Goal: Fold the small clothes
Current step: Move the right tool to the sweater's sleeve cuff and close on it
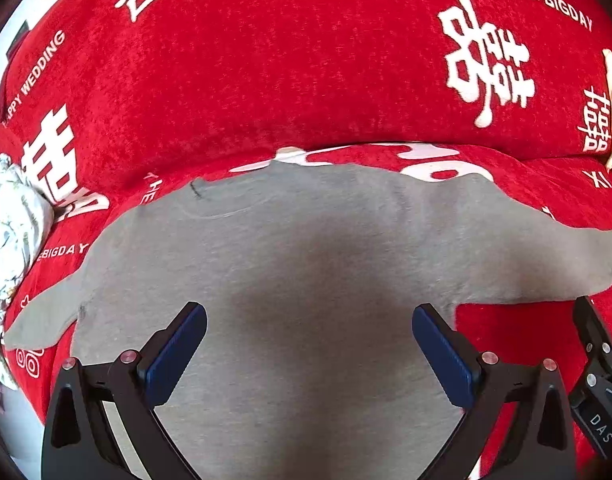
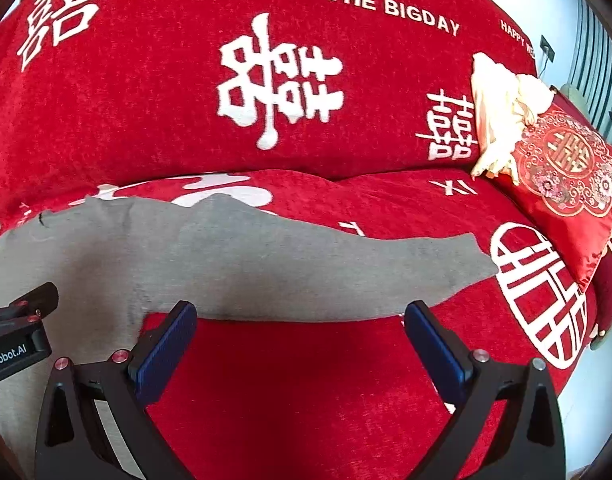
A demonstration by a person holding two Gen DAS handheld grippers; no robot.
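A sofa draped in a red chenille cover with white double-happiness characters (image 2: 290, 392) carries a grey long-sleeved knit shirt (image 2: 234, 264) spread flat on its seat. A red embroidered cushion (image 2: 565, 184) rests at the right end beside a crumpled cream cloth (image 2: 501, 116), and a pale floral bundle of fabric (image 1: 10, 232) lies at the left end.

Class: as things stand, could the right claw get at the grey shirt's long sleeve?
Probably yes: the right claw is open, and the sleeve lies flat just ahead on the red cover, nothing between.

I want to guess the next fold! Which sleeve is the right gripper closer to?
The long sleeve pointing toward the red cushion; its edge lies just past the open fingers.
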